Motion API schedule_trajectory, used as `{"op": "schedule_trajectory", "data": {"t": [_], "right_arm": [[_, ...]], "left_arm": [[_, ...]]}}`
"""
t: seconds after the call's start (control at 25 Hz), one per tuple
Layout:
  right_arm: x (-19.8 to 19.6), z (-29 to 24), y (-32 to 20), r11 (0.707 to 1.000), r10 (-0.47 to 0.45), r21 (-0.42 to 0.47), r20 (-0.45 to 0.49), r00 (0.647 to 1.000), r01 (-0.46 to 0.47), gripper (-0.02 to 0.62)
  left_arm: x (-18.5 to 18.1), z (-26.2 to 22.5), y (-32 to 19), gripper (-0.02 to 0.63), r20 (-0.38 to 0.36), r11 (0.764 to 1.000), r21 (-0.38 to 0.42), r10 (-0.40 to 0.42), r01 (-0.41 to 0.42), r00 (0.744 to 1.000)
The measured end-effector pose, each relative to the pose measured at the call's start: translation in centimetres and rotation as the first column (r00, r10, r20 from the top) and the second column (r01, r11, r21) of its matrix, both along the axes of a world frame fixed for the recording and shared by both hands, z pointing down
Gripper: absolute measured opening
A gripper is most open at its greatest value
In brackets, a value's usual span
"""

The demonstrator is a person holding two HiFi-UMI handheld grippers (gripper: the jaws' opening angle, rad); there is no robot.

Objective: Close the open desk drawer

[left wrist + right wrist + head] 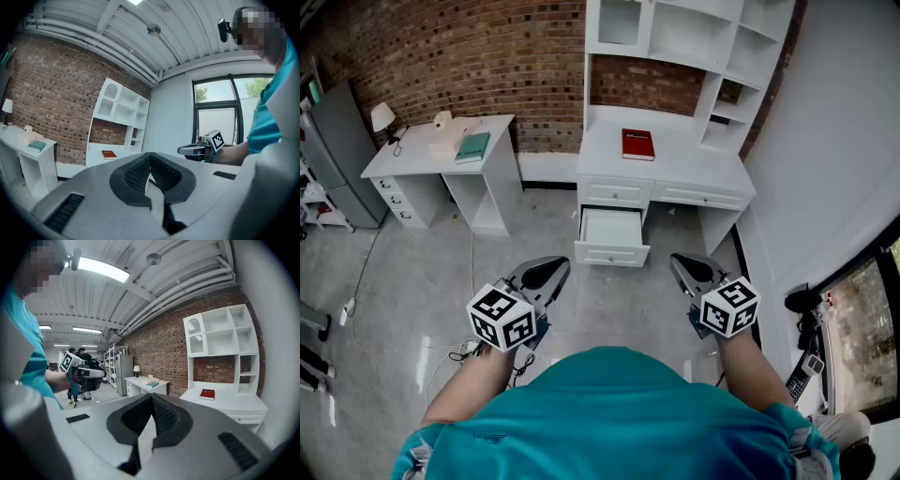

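The white desk (675, 169) with a shelf hutch stands against the brick wall. Its lower middle drawer (611, 236) is pulled out toward me and looks empty inside. A red book (637, 143) lies on the desktop. My left gripper (551, 267) and right gripper (681, 262) hover over the floor in front of the drawer, one to each side and apart from it. Both are shut with nothing between the pads. In the left gripper view the gripper (150, 155) hides the drawer, and the red book (109, 154) shows. The right gripper view shows its gripper (152, 397) and the book (206, 393).
A second white desk (441, 155) at the left carries a lamp (382, 116) and a teal book (472, 145). A grey cabinet (337, 155) stands beyond it. Cables (459, 352) lie on the floor near my left side. A window (862, 323) is at the right.
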State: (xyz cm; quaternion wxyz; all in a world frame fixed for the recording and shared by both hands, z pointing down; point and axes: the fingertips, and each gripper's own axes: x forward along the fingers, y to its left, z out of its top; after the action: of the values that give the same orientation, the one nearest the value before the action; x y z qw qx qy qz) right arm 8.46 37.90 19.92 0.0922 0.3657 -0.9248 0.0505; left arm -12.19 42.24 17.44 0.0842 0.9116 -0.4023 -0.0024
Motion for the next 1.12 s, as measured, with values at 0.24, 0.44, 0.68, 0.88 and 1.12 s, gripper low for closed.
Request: {"op": "schedule_trajectory", "data": {"t": [0.24,0.44,0.68,0.88,1.12], "right_arm": [[0.9,0.1,-0.8,1.0,0.007,0.0,0.006,1.0,-0.008,0.02],[2.0,0.1,-1.6,1.0,0.016,-0.01,0.01,1.0,-0.016,0.02],[4.6,-0.8,-2.7,0.999,0.029,0.013,0.012,0.999,-0.029,0.021],[8.0,-1.1,-3.5,0.999,0.03,0.02,0.001,1.0,-0.03,0.021],[12.4,-0.9,-4.3,1.0,0.014,0.024,-0.008,1.0,-0.014,0.021]], "left_arm": [[0.8,-0.1,-0.8,0.015,0.002,1.0,0.002,0.004,-0.004,1.0],[2.1,-0.2,-1.5,0.015,0.007,1.0,0.002,0.006,-0.006,1.0],[4.6,-0.9,-2.5,0.015,0.012,1.0,0.014,0.006,-0.006,1.0],[8.0,-1.4,-3.3,0.015,0.011,1.0,0.026,0.0,0.0,1.0],[12.8,-1.2,-3.7,0.015,0.008,0.999,0.034,-0.001,0.0,1.0]]}}
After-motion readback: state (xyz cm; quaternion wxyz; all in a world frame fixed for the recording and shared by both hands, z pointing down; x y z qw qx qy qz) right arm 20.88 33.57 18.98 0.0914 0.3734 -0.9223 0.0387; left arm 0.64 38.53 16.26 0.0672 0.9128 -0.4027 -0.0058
